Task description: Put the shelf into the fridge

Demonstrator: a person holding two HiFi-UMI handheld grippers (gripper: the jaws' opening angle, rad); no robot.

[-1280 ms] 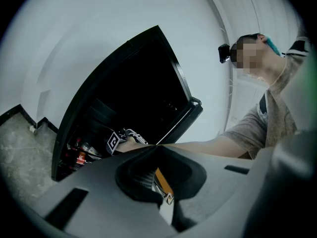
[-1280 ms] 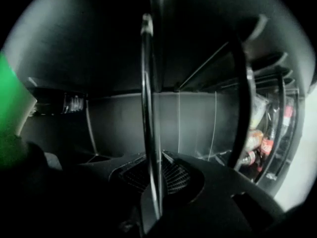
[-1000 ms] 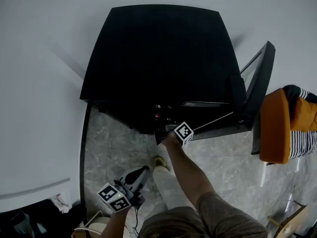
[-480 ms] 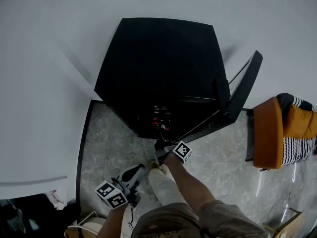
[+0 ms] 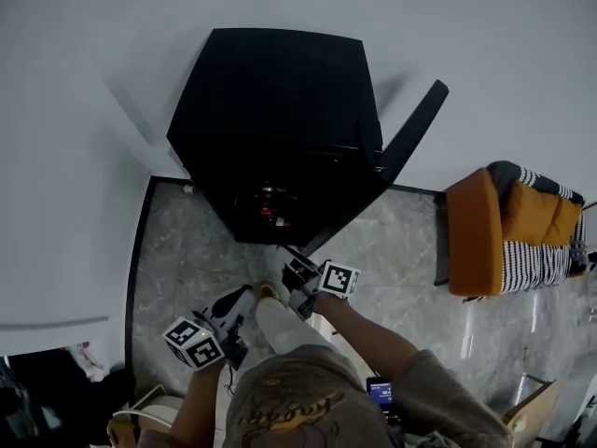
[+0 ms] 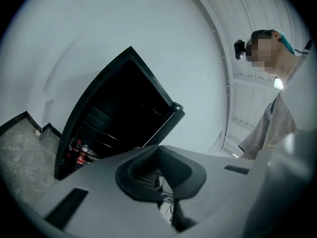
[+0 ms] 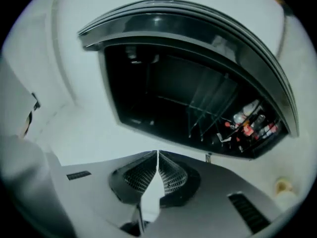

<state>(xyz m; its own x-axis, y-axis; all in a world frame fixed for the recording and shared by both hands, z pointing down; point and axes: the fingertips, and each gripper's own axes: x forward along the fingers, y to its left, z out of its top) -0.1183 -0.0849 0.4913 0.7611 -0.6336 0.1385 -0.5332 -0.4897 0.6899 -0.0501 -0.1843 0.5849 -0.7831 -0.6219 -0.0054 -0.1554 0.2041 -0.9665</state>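
ok so both tongs are low and pulled clear of the fridge [image 5: 280, 101]; the right gripper [image 5: 291, 267] is out in front on a bare forearm that runs up from the lower right, elbow bent, with its marker cube turned up to the head view; the left gripper [image 5: 241, 299] hangs lower and further back by the person's leg, just to the left of a shoe [image 5: 270, 292], jaws aimed up toward the fridge.

right tongs are pinched closed with nothing in them, tips touching; left ones look closed and bare too, pads folded together.

the shelf [image 7: 208, 105] isn't in either tong; it's a clear pane already sitting inside the dark cabinet, ahead of the right gripper and well apart from its tips; some bottles with red labels [image 7: 250, 123] stand further along in the same cabinet, beyond the pane. fridge door [image 5: 410, 129] is swung open, off to the right of the right gripper.

writing: nothing I can actually read; the bottle labels are too small, and the cubes only carry black and white square patterns.

an orange armchair [image 5: 476, 231] with a striped cushion sits well to the right of the right gripper.
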